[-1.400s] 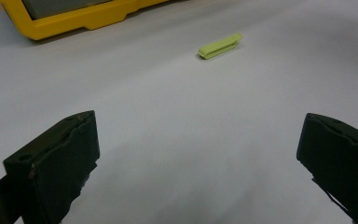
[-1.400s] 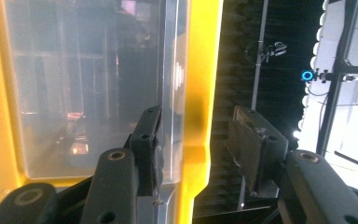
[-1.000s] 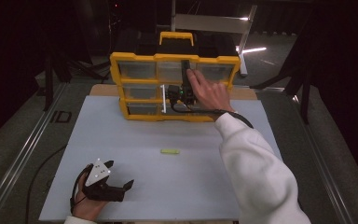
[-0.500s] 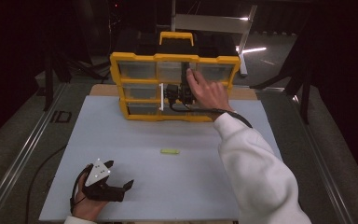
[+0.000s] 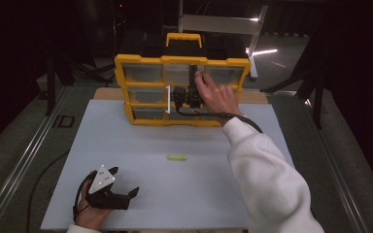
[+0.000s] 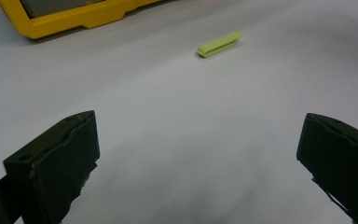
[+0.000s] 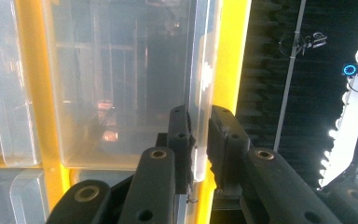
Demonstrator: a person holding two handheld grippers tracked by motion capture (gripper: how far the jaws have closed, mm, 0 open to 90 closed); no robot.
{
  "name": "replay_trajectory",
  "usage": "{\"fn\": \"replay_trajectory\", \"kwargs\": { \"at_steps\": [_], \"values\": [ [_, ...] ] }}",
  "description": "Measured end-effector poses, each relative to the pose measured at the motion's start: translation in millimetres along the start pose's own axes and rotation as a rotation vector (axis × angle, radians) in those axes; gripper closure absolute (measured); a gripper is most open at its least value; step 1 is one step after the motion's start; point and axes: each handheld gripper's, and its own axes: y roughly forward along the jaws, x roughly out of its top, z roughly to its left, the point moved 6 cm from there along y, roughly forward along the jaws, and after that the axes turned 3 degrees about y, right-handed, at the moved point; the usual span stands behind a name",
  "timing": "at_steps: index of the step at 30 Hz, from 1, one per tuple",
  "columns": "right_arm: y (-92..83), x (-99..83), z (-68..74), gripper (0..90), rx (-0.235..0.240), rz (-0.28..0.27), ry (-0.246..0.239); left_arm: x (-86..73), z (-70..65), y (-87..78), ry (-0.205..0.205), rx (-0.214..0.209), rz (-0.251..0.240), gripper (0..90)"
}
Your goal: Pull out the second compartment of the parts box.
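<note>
A yellow organiser point(image 5: 182, 60) with clear drawers stands upright at the far edge of the white table top point(image 5: 126, 141). My right gripper point(image 5: 193, 74) reaches up to its top row. In the right gripper view the right gripper point(image 7: 199, 114) has just been closing and is shut on the thin clear lip of a drawer point(image 7: 201, 65), beside the yellow frame point(image 7: 230, 56). My left gripper point(image 5: 125, 180) rests on the table at the near left. It stands open point(image 6: 200, 126) with nothing between its jaws. A small green piece point(image 5: 177, 157) point(image 6: 219, 44) lies flat mid-table.
The organiser's yellow base point(image 6: 74, 18) lies beyond the green piece in the left gripper view. A white upright strip point(image 5: 169, 99) shows on the organiser's front. A black cable point(image 5: 245, 121) trails from the right hand. Metal rails point(image 5: 24, 165) run along the table's left side.
</note>
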Motion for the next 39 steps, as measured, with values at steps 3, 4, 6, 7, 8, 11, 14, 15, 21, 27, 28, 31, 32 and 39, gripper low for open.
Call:
{"fn": "replay_trajectory", "kwargs": {
  "at_steps": [3,4,6,7,8,11,14,15,21,27,28,31,32,39],
  "values": [
    [-0.3,0.2,-0.4,79.2,0.004,0.004,-0.004,0.0,0.1,-0.1,-0.001,0.001,0.0,0.0],
    [-0.4,0.3,-0.4,79.2,0.004,0.005,-0.003,0.0,0.1,-0.1,0.0,0.001,0.0,0.0],
    [-1.0,0.4,-0.4,79.3,0.004,0.008,-0.003,0.0,0.1,0.0,-0.001,0.002,0.0,0.0],
    [-1.0,0.5,-0.3,79.3,0.001,0.005,0.003,-0.1,0.1,0.0,-0.001,0.002,0.001,0.0],
    [-1.3,0.5,-0.4,79.3,0.006,0.005,0.003,-0.1,0.0,0.0,-0.002,0.002,0.001,0.0],
    [-2.6,0.5,-0.9,79.4,0.011,0.009,0.003,0.1,0.2,-0.1,0.0,0.003,0.0,0.0],
    [-3.3,0.7,-1.1,79.4,0.012,0.005,0.006,0.0,0.3,-0.1,-0.001,0.003,0.0,0.0],
    [-3.6,0.7,-1.4,79.4,0.013,0.005,0.003,0.0,0.4,-0.1,-0.001,0.003,0.0,0.0],
    [-6.1,0.9,-1.7,79.4,0.016,0.003,0.007,-0.2,0.3,0.2,-0.003,0.004,0.001,0.0],
    [-9.8,0.8,-2.0,79.4,0.025,0.003,0.003,-0.3,0.1,0.5,-0.003,0.004,0.003,0.0],
    [-10.5,0.8,-1.8,79.4,0.021,0.001,0.006,-0.3,0.0,0.5,-0.004,0.003,0.003,0.0],
    [-12.6,0.8,-1.7,79.3,0.017,-0.008,0.006,-0.5,0.1,0.7,-0.003,0.003,0.004,0.0],
    [-13.9,0.5,-1.3,79.4,0.016,-0.007,0.011,-0.5,0.1,0.8,-0.003,0.004,0.004,0.0],
    [-22.8,0.5,-1.9,79.3,0.022,-0.015,0.0,-0.6,0.1,0.8,-0.003,0.004,0.004,0.0]
  ]
}}
